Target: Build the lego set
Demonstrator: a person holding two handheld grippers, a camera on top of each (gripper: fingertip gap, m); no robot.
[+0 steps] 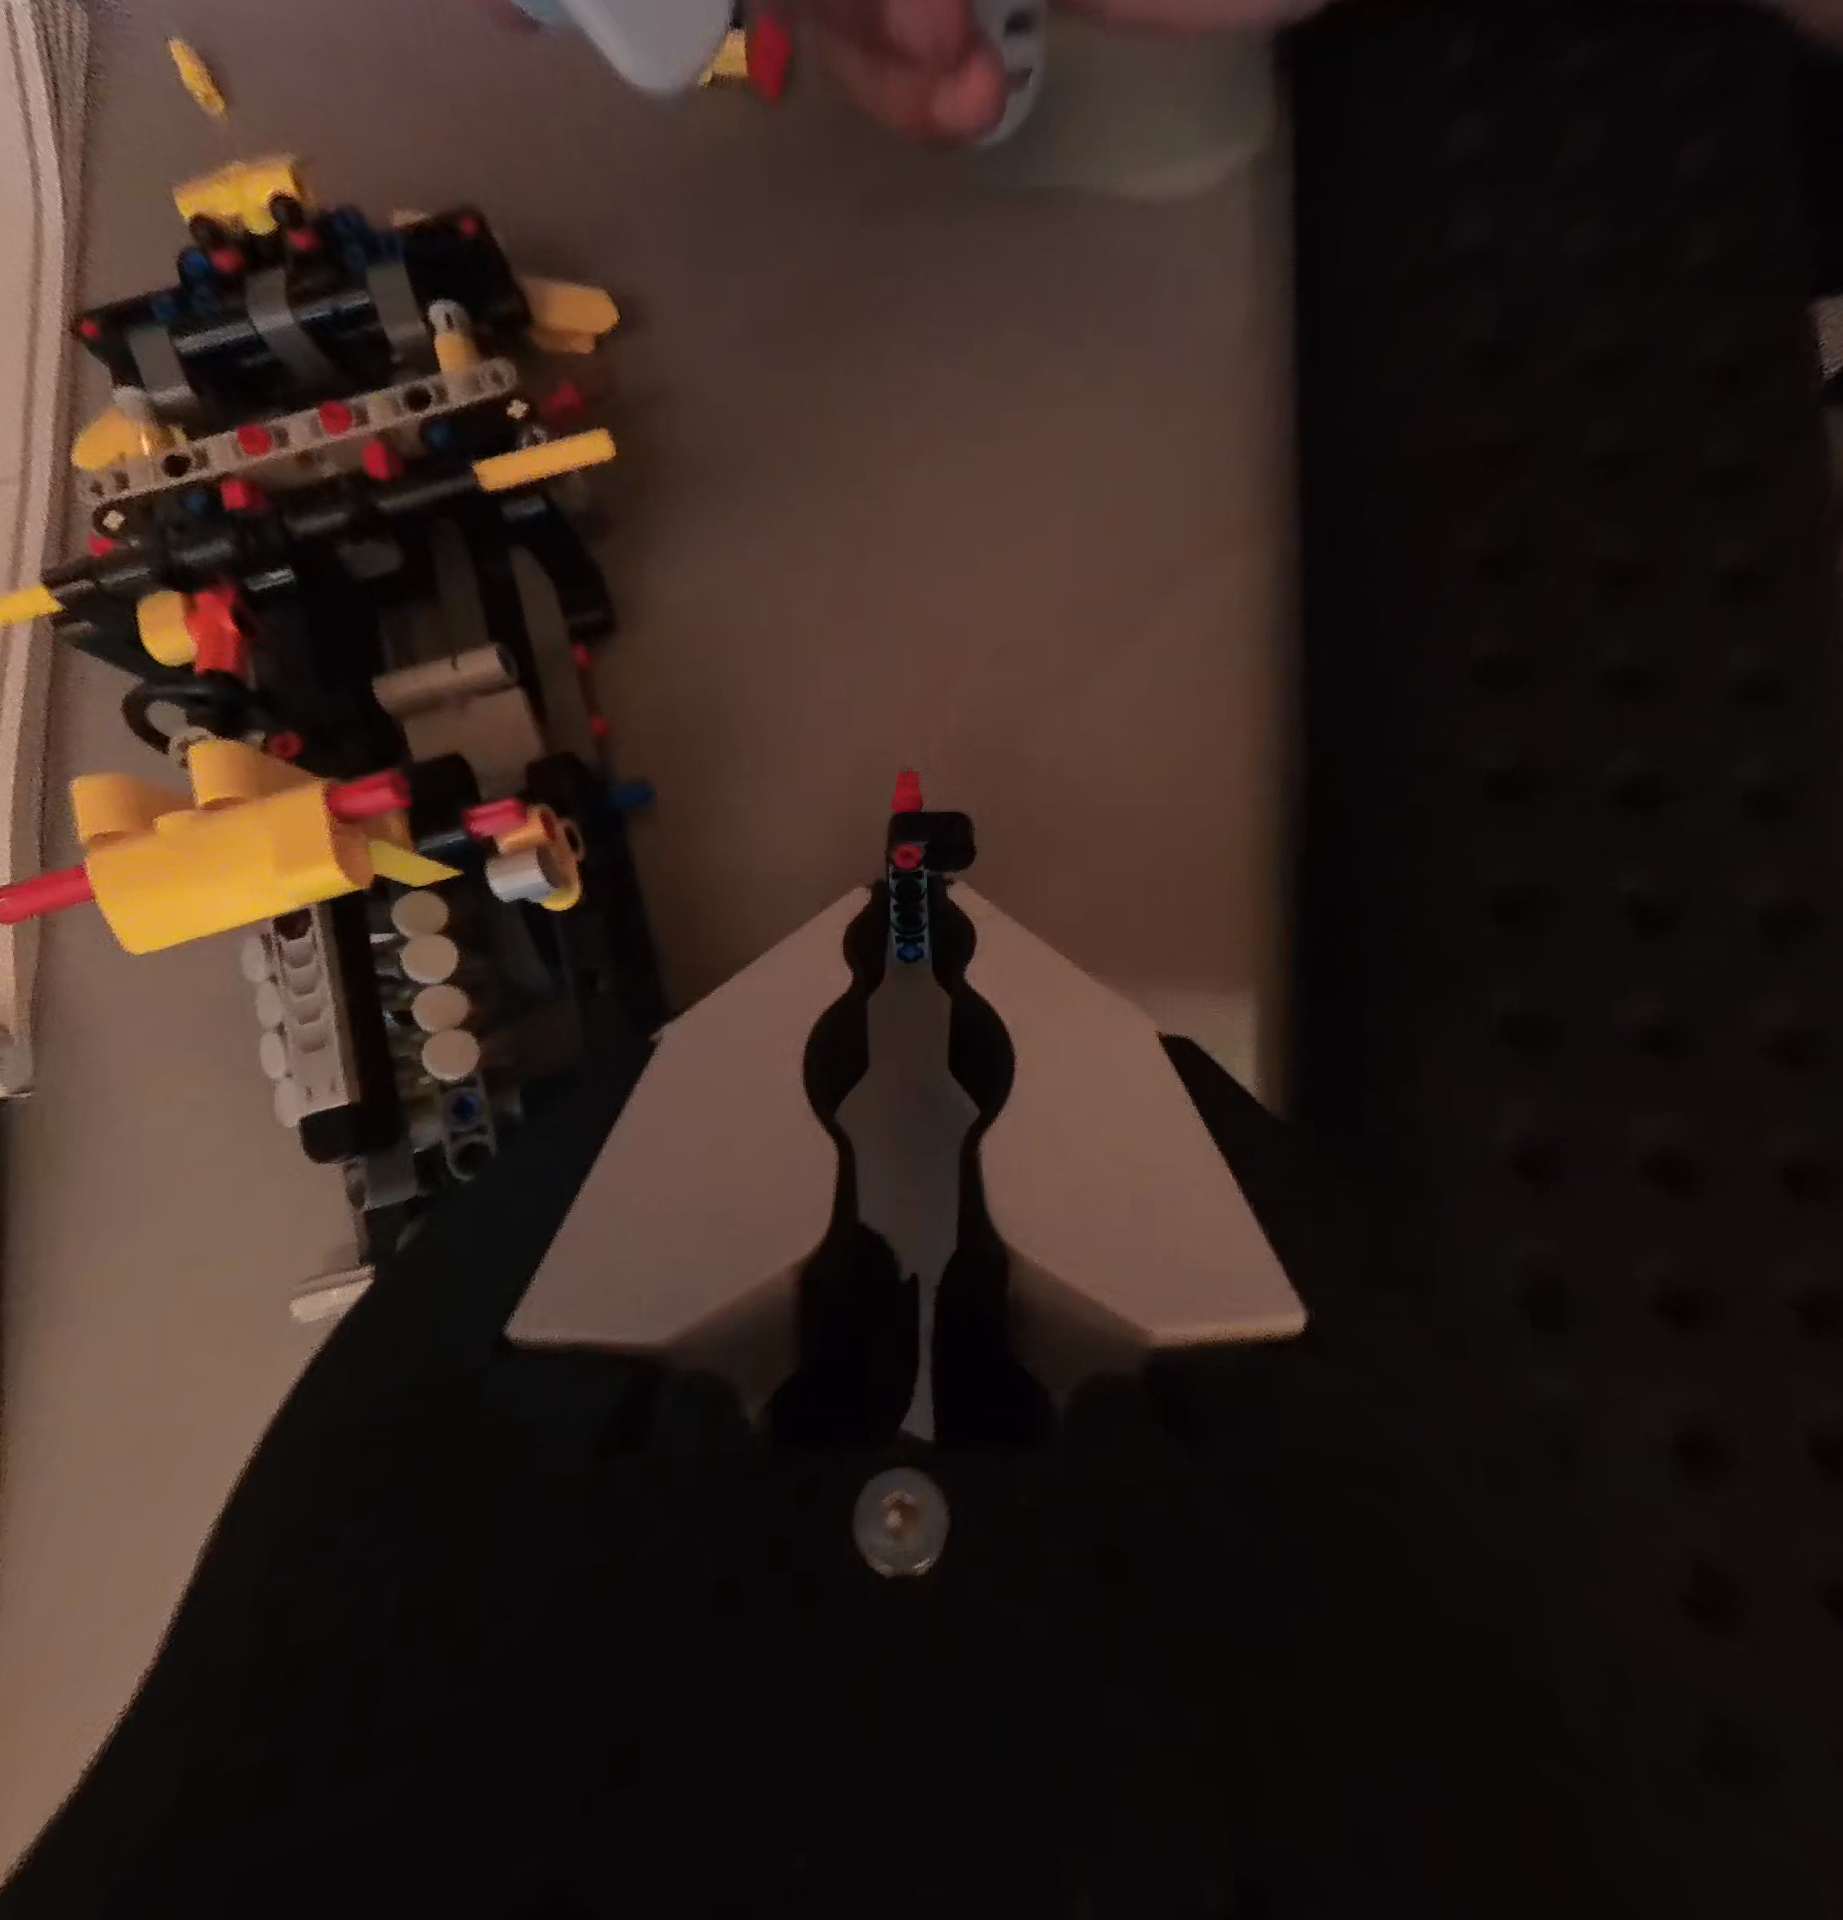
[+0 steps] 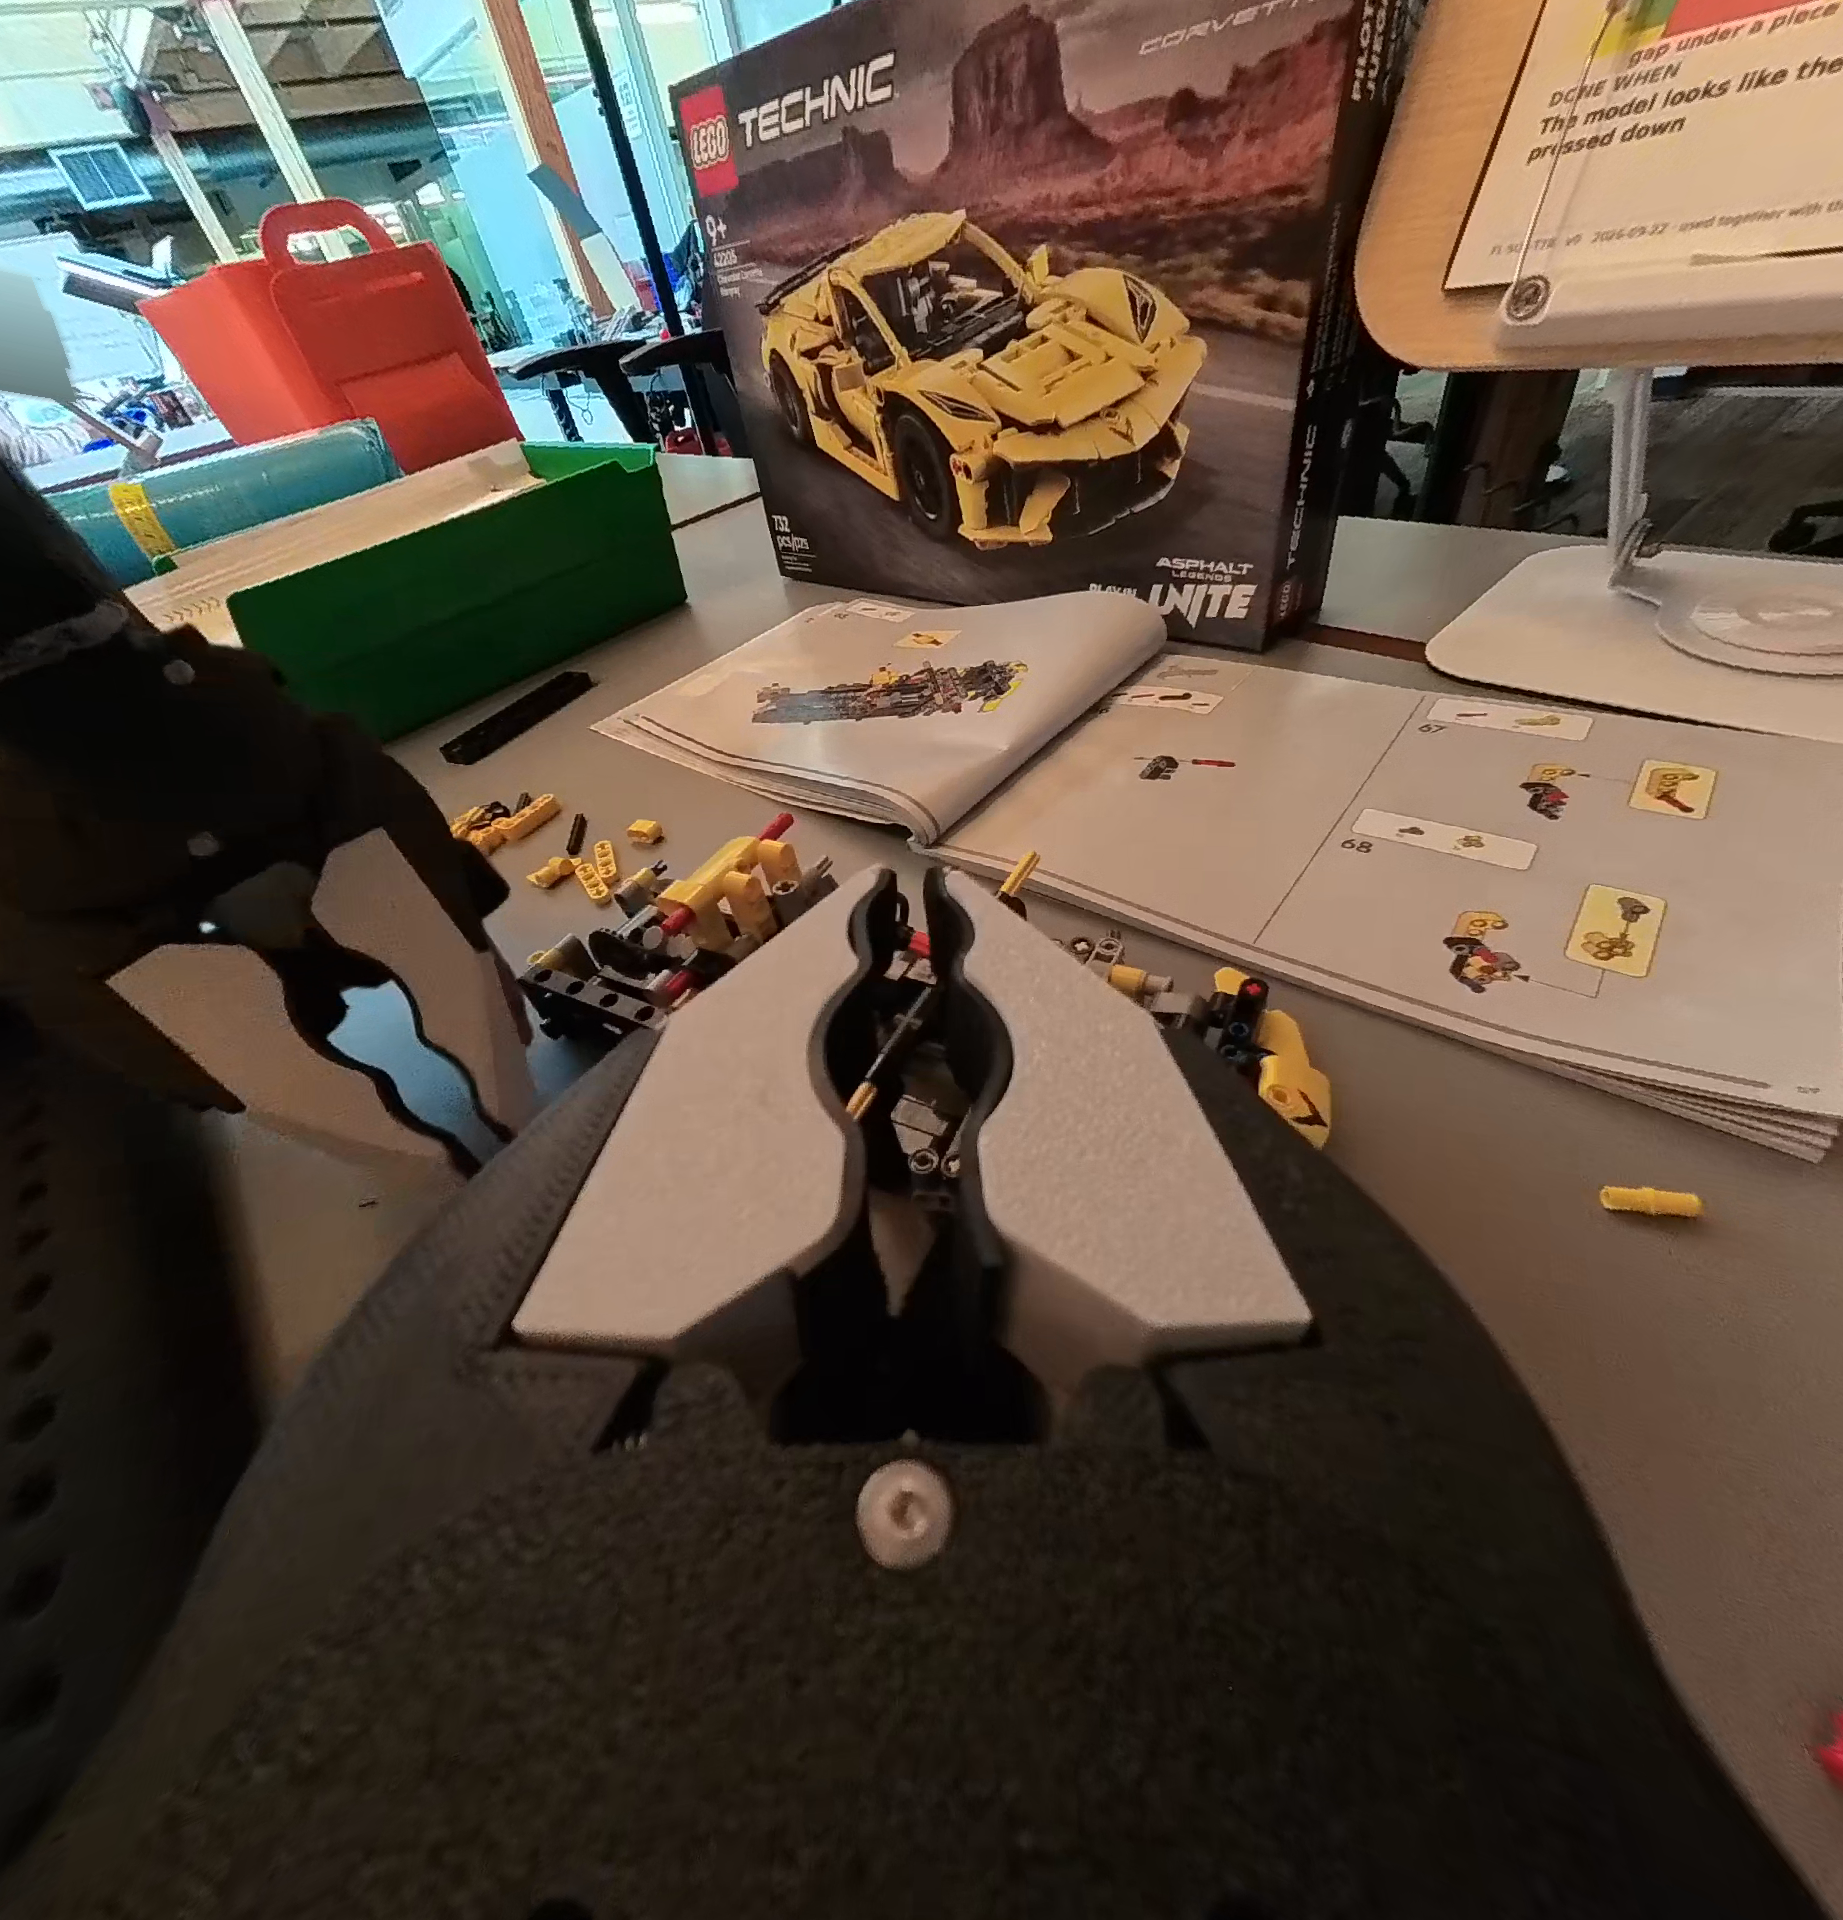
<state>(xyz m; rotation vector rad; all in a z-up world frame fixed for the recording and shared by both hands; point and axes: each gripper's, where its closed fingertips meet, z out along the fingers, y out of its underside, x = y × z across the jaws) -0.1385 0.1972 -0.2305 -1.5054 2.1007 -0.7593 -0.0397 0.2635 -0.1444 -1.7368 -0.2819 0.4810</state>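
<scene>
Lego chassis [image 1: 345, 665], a long black, grey and yellow Technic build studded with red and blue pins, lies on the pale grey table [image 1: 896, 468] at the left of the left wrist view, its long axis running up and down that picture, the yellow curved panels pointing left at its lower part. It sits well to the left of the left gripper [image 1: 922, 894], apart from it. That gripper's grey-and-black fingers [image 1: 751, 1122] are pinched on a small black beam piece with a red pin [image 1: 922, 842] sticking out past the tips, held above bare table. At the top edge a hand [image 1: 938, 73] shows, blurred.

In the right wrist view the left gripper [image 2: 377, 1039] stands at the left, tips down near the table. In the middle the right gripper [image 2: 917, 904] hangs directly over the chassis [image 2: 688, 925], which stretches left to right beneath its tips; its jaws stand slightly parted, with nothing clamped between them. Loose yellow pieces [image 2: 574, 842] lie left of the build. Farther right lie the open instruction booklet [image 2: 1416, 831] and a single yellow pin [image 2: 1649, 1202]; behind stand a green bin [image 2: 460, 603] and the set's box [image 2: 1021, 312]
</scene>
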